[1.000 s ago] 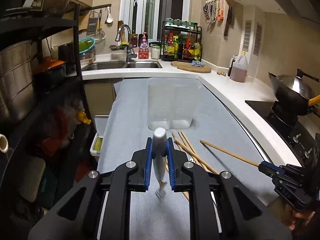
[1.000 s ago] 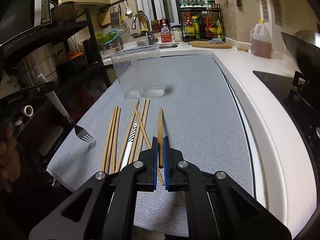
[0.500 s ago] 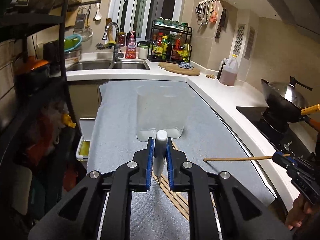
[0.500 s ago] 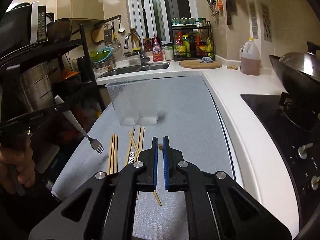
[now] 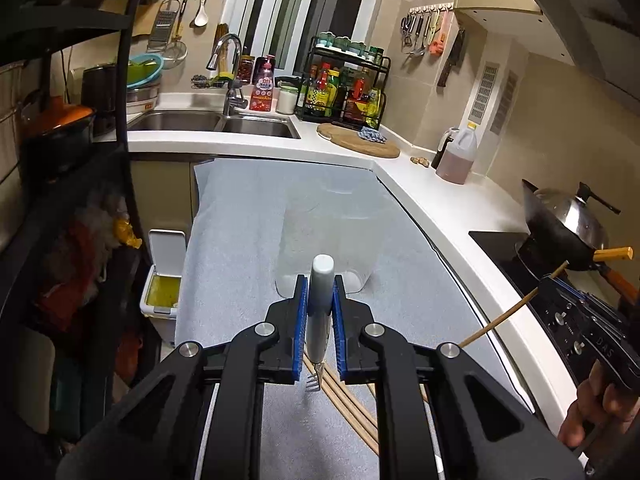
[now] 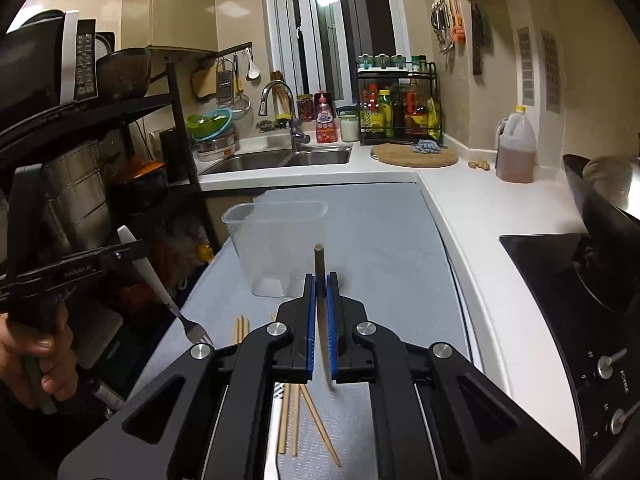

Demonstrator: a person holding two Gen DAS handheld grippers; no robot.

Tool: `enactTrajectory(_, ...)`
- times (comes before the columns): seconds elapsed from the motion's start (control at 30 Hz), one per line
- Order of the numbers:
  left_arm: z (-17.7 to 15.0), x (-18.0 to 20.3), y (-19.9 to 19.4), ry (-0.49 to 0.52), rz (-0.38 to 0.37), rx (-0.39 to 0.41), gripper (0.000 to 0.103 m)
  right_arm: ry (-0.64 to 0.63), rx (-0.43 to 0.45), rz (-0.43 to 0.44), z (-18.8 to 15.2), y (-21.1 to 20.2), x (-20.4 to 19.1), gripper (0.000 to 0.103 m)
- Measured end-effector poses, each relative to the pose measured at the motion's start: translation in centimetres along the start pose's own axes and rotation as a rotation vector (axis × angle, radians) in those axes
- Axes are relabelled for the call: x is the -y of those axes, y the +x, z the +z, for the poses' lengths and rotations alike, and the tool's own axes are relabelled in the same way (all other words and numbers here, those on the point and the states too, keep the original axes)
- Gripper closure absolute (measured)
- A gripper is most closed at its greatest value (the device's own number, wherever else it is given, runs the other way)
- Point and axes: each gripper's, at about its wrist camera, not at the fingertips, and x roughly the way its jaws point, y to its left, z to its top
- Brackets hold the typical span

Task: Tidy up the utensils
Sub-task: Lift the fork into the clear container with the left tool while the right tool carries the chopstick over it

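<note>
My left gripper (image 5: 319, 312) is shut on a white-handled fork (image 5: 321, 276), tines down (image 5: 313, 382), held above the grey mat. The fork also shows in the right wrist view (image 6: 160, 288). My right gripper (image 6: 320, 300) is shut on a wooden chopstick (image 6: 319, 260), lifted off the mat; it also shows in the left wrist view (image 5: 504, 316). A clear plastic container (image 6: 276, 240) stands upright on the mat ahead of both grippers, and shows in the left wrist view (image 5: 328, 236). Several chopsticks (image 6: 294, 420) lie on the mat below the grippers.
A grey mat (image 5: 248, 216) covers the counter. A sink (image 5: 216, 122) is at the back, a black shelf rack (image 6: 132, 168) on the left, a stove with a wok (image 5: 564, 220) on the right. An oil jug (image 5: 458, 158) and round cutting board (image 5: 358, 140) stand behind.
Both grippers have risen from the mat. The right gripper lifted its chopstick off the pile and tilted it upright. The left gripper carried the fork higher, toward the container.
</note>
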Motion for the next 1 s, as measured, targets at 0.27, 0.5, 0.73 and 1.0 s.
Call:
enactTrajectory(0.27,4.4,0.1,-0.3,-0.009,-0.034,-0.021,0.091,-0.009,0.000,0.026,4.5,0.7,-0.4,0.098)
enactTrajectory(0.5,10.8,1.3,-1.1,0.010,-0.095,0.020,0.091,-0.036,0.099,0.074,12.5,0.4,-1.4,0.098)
enactTrajectory(0.73,15.5,1.4,0.3,0.007,-0.084,0.103,0.091,-0.023,0.196,0.117,18.3,2.2,-2.4,0.098)
enactTrajectory(1.0,15.2,-1.3,7.0,-0.061,-0.068,0.058,0.091,0.052,0.133,0.134,17.7,9.0,-1.0,0.098)
